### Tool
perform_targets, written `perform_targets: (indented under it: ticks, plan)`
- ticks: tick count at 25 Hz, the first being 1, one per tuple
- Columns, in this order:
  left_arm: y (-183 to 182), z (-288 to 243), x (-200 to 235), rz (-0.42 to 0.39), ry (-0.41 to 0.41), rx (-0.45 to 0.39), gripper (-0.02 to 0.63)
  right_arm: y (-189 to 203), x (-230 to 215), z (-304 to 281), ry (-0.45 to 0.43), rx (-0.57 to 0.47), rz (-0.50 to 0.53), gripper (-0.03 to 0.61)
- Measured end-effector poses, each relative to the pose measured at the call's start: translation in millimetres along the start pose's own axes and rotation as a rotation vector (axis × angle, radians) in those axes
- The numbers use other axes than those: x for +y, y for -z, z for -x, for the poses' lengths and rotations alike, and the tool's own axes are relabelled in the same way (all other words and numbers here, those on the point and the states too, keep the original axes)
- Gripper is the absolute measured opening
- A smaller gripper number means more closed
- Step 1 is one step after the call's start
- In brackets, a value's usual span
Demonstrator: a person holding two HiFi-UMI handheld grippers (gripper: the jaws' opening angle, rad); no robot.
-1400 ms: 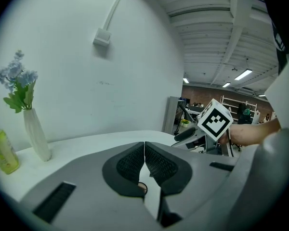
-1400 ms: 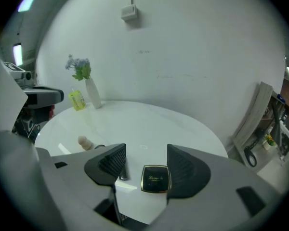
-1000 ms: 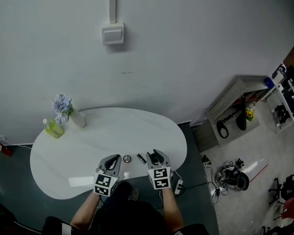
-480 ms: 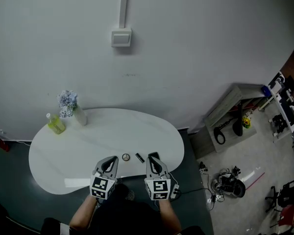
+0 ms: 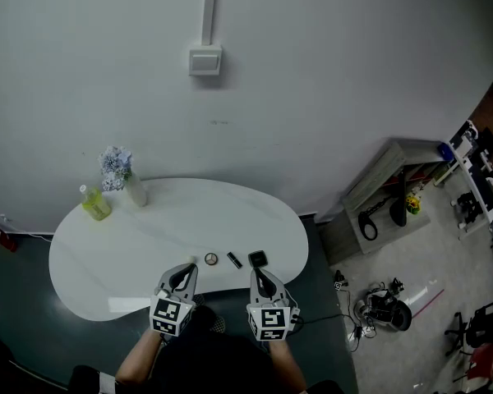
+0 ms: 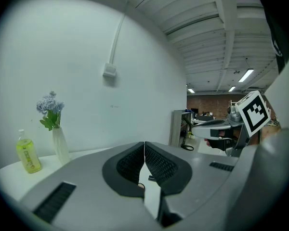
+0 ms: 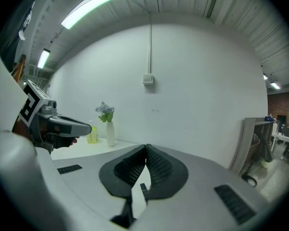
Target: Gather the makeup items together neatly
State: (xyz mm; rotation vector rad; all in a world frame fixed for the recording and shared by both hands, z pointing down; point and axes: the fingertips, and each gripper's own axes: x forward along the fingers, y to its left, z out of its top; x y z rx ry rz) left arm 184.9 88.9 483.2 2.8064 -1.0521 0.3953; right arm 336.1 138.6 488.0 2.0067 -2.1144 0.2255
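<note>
White table [image 5: 131,236], 3 makeup items [image 5: 235,261] by near edge, left gripper [image 5: 187,268] and right gripper [image 5: 258,272] jaws clenched

A white, rounded surface [image 5: 172,220] carries a yellow-green bottle [image 5: 94,205] at ten o'clock, with a white vase [image 5: 135,191] of pale flowers just beside it. Around four o'clock lie three small items (in a row, close together): a round pot [image 5: 211,259], a black stick [image 5: 235,260] and a black square case [image 5: 258,258].

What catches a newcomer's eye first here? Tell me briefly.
The white table fills the middle, with a short row near its front edge: a round compact, a black stick and a black case. Just short of them, the left gripper and right gripper are both shut and empty.
</note>
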Motion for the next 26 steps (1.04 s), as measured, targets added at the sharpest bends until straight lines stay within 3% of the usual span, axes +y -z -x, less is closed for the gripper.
perform_targets:
  ticks: [26]
  plan:
    - [-5, -5, -8, -0.007, 0.008, -0.014, 0.02, 12, 2, 2, -0.032, 0.019, -0.025, 0.032]
